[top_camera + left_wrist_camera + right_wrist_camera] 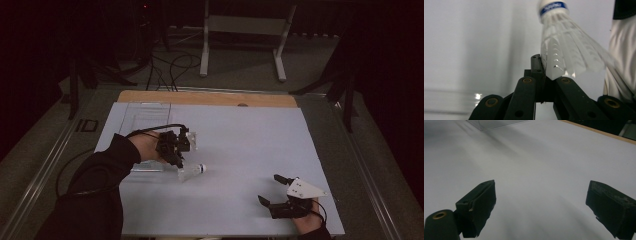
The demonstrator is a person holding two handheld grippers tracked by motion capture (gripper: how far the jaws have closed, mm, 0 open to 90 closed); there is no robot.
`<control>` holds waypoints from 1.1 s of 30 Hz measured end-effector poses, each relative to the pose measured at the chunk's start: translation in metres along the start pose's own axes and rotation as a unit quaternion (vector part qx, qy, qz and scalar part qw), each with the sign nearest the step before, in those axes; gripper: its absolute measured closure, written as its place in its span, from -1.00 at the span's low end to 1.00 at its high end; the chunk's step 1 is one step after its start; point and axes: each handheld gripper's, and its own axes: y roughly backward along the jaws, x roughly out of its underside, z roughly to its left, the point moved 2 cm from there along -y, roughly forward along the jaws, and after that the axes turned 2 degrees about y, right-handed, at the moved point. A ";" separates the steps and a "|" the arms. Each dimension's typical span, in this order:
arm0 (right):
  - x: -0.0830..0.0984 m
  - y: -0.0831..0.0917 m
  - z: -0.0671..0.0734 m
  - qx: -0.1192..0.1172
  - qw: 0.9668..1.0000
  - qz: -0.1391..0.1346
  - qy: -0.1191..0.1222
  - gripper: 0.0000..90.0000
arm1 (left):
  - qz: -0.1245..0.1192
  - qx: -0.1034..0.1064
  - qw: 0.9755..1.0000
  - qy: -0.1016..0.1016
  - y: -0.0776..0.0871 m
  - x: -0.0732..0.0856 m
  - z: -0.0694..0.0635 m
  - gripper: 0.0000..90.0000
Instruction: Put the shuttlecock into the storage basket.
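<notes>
A white feather shuttlecock [193, 171] with a blue band on its cork hangs just above the white mat. My left gripper [179, 162] is shut on the rim of its feather skirt. In the left gripper view the jaws [541, 65] pinch the skirt's edge, and the shuttlecock [566, 47] points cork-first away from the camera. My right gripper [270, 189] rests near the mat's front right corner, open with nothing between its fingers. In the right gripper view its gripper [541, 195] stands wide apart over bare mat.
A clear plastic box [146, 114] lies at the mat's back left, and it shows again as the clear box [491, 123] far off. The white mat [240, 135] covers a wooden table [210, 97]. Cables and a metal stand are on the floor behind.
</notes>
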 end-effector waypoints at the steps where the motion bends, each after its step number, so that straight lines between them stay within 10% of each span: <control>1: 0.000 0.000 0.000 0.000 1.000 0.000 -0.001 -0.80 | -0.001 -0.002 1.000 0.004 0.001 0.001 0.001 1.00; 16: 0.000 -0.001 0.000 0.001 1.000 0.000 0.001 -0.80 | -0.009 -0.031 0.997 0.073 0.021 0.026 0.009 1.00; 33: 0.001 -0.001 0.000 0.001 1.000 0.002 -0.002 -0.80 | -0.022 -0.082 0.981 0.172 0.040 0.049 0.028 1.00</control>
